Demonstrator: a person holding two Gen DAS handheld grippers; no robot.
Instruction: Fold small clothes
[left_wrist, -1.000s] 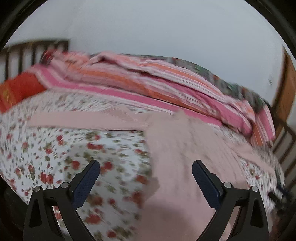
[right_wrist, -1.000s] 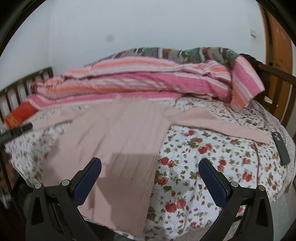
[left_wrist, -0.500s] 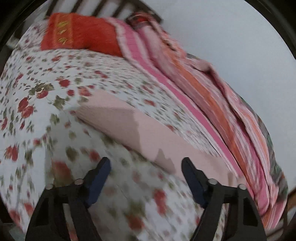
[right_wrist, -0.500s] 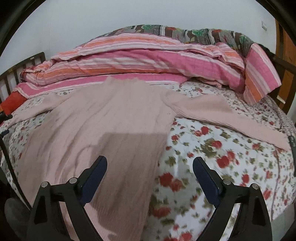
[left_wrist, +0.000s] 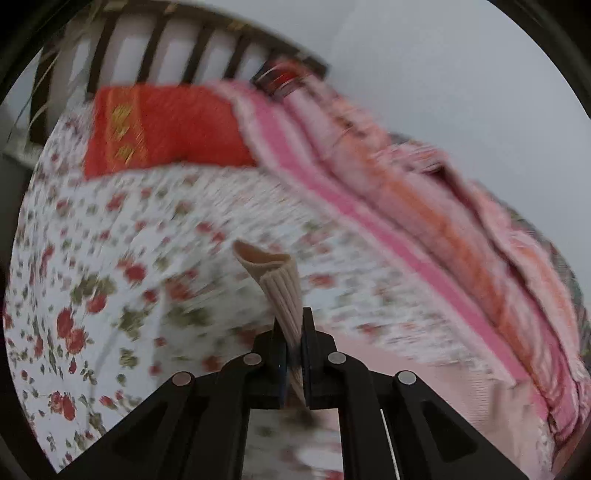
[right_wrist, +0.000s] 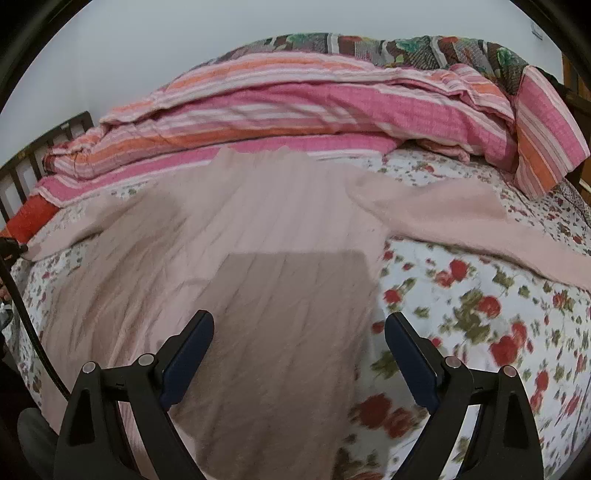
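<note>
A pale pink ribbed sweater (right_wrist: 258, 236) lies spread flat on the flowered bedsheet (right_wrist: 480, 295), its right sleeve (right_wrist: 461, 221) stretched out to the right. My right gripper (right_wrist: 299, 332) hovers open over the sweater's lower right body, nothing between its fingers. In the left wrist view my left gripper (left_wrist: 293, 332) is shut on the ribbed cuff (left_wrist: 277, 284) of the other sleeve, which sticks up from between the jaws. The rest of that sleeve (left_wrist: 424, 369) trails off to the lower right.
A folded pink and orange striped quilt (right_wrist: 314, 103) lies along the back of the bed by the wall. A red pillow (left_wrist: 159, 125) rests against the dark slatted headboard (left_wrist: 166, 51). A dark cord (right_wrist: 22, 306) hangs at the left edge.
My left gripper swung left along the sleeve toward the pillow and closed on the cuff. My right gripper came closer and lower over the sweater body and stays open.
</note>
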